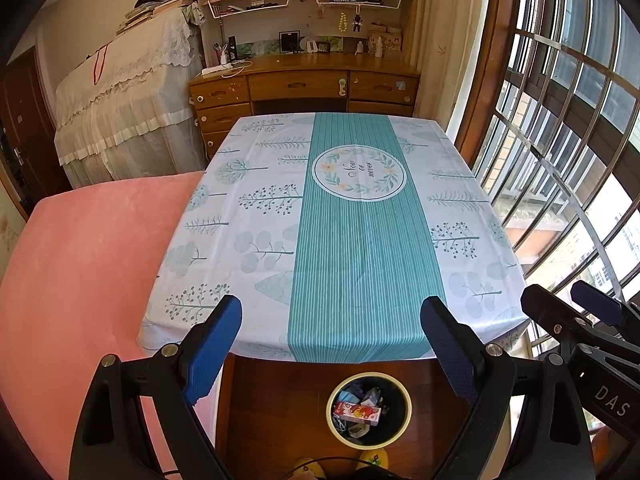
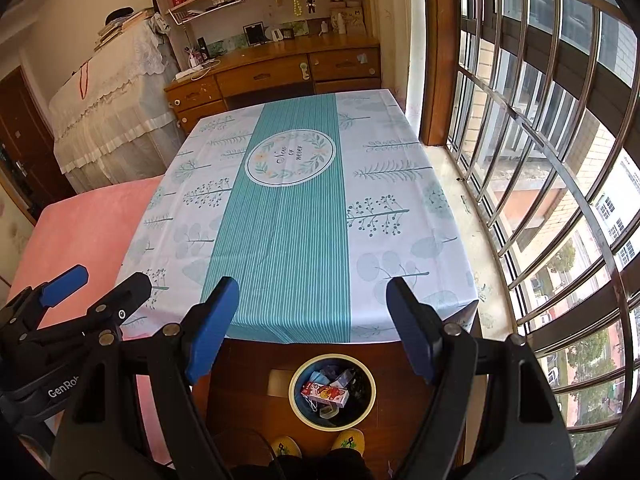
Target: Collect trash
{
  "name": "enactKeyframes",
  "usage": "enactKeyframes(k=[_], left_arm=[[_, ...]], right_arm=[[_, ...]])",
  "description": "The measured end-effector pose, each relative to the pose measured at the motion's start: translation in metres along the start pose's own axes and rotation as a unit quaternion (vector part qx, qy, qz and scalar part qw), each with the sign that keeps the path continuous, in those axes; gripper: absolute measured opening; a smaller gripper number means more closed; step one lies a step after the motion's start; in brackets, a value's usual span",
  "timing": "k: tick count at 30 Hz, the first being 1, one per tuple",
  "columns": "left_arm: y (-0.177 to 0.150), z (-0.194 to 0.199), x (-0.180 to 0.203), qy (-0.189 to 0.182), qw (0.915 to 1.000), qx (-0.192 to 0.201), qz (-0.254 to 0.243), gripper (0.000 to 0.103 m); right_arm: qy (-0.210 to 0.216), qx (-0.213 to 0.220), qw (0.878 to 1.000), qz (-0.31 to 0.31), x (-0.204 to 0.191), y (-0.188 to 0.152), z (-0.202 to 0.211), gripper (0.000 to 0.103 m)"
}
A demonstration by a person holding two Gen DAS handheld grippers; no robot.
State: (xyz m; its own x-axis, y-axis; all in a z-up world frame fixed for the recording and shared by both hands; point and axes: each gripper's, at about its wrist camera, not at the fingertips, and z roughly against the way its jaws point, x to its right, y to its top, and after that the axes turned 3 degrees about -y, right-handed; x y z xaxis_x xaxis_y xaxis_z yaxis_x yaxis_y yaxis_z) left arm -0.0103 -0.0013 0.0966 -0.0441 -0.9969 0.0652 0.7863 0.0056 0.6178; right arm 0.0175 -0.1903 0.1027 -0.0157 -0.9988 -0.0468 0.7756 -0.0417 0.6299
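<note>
A round trash bin (image 1: 403,394) (image 2: 370,380) with a pale rim stands on the dark wooden floor just before the table's near edge. Inside lie a red carton (image 1: 356,413) (image 2: 325,394), blue face masks and other scraps. My left gripper (image 1: 332,320) hangs open above the table's near edge, nothing between its blue pads. My right gripper (image 2: 312,300) is open too and holds nothing. Each gripper shows at the side of the other's view. The table (image 1: 280,200) (image 2: 384,200) wears a white and teal leaf-print cloth with nothing on it.
A pink-covered bed (image 1: 88,264) (image 2: 80,232) borders the table's left side. A barred window (image 1: 560,140) (image 2: 540,160) runs along the right. A wooden desk (image 1: 304,84) (image 2: 272,68) with shelves stands behind the table. Yellow slippers (image 2: 348,440) show at the bottom edge.
</note>
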Motion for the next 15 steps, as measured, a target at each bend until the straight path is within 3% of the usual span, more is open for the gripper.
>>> enactKeyframes(k=[15], left_arm=[[0.0023, -0.0094, -0.0052, 0.002, 1.0000, -0.009, 0.003, 0.092]], right_arm=[[0.001, 0.000, 1.000, -0.001, 0.0000, 0.0005, -0.0012, 0.074]])
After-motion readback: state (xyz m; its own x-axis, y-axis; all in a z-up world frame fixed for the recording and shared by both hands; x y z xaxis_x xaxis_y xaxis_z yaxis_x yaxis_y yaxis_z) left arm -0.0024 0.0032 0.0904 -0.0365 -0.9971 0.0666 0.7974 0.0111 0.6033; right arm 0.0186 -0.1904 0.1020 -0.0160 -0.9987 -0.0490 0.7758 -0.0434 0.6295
